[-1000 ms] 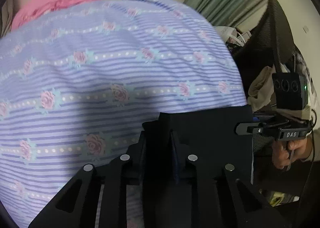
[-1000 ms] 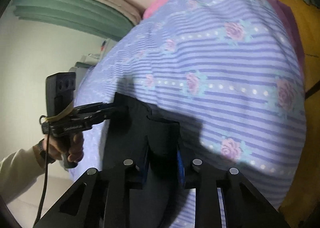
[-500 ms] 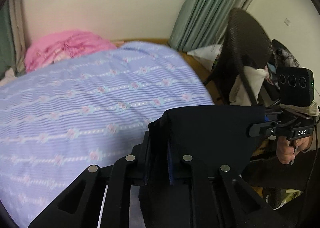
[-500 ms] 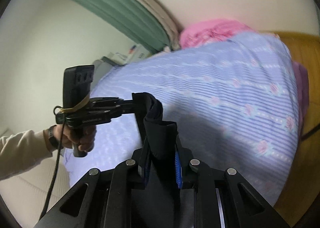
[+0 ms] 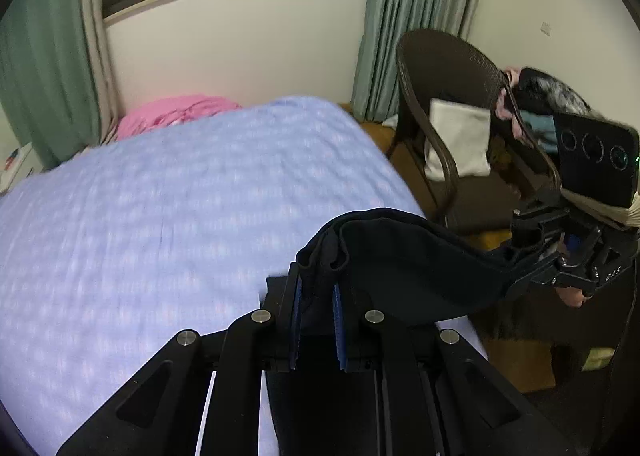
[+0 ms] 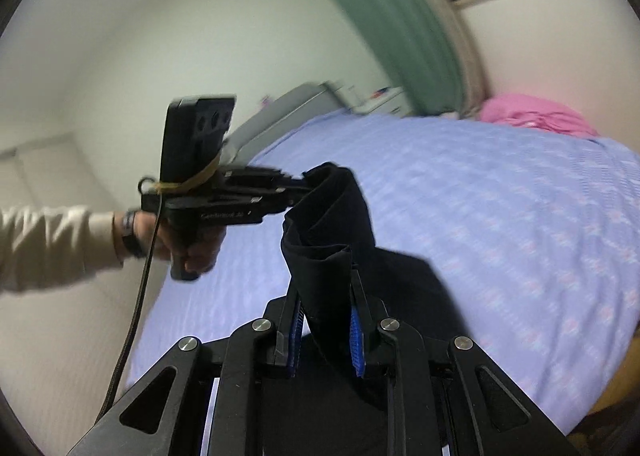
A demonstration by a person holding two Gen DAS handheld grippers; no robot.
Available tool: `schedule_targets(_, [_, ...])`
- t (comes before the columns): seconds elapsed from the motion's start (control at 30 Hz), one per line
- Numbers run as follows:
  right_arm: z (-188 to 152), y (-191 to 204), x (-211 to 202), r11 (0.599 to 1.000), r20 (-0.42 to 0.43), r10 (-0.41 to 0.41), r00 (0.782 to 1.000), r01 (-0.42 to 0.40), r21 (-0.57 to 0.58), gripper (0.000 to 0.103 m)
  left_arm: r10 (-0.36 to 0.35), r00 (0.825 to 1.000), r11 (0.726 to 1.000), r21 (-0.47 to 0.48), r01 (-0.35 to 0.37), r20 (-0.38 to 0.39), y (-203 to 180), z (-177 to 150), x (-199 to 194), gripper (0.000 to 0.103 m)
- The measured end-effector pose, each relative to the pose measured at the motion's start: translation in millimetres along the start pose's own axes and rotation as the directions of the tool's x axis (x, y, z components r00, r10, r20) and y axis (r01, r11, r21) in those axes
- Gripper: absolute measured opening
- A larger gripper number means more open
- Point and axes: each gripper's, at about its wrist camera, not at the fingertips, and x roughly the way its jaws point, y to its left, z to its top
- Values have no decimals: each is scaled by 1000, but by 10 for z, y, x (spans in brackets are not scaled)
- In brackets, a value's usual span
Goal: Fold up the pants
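Note:
Dark navy pants (image 5: 416,268) hang in the air above the bed, stretched between both grippers. My left gripper (image 5: 316,288) is shut on one end of the top edge, fabric bunched between its blue pads. The right gripper (image 5: 516,256) shows at the right of the left wrist view, clamped on the other end. In the right wrist view my right gripper (image 6: 326,296) is shut on the pants (image 6: 328,236), and the left gripper (image 6: 300,187) bites the far end, held by a hand (image 6: 188,248) in a beige sleeve. The lower part of the pants is hidden below the fingers.
A bed with a lilac striped floral cover (image 5: 180,215) lies below. A pink blanket (image 5: 176,111) is heaped at its head. A dark wicker chair (image 5: 452,95) with a white cushion stands right of the bed. Green curtains (image 5: 412,7) and a window are behind.
Both grippers have risen and pulled back from the bed with the pants, which now hang lifted off the cover. The views tilted up, showing the window, wall and chair.

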Motion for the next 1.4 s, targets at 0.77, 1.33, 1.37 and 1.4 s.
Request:
schedule_targets(0.77, [-2176, 784, 1028, 943, -346, -160, 925, 39, -331, 52, 193, 973, 956, -199, -216, -130, -275, -2540, 267, 12])
schedule_targets(1.33, [-1464, 668, 625, 931, -385, -106, 917, -44, -362, 54, 429, 901, 731, -563, -385, -59, -830, -2197, -382, 85])
schedule_targets(1.37, [-1305, 505, 604, 929, -383, -119, 916, -33, -369, 54, 457, 888, 686, -613, -393, -58, -882, -2148, -359, 86])
schedule_targets(1.4, [-1184, 369, 600, 928, -391, -125, 912, -31, -370, 58, 479, 876, 649, -645, -403, -65, -919, -2121, -327, 86])
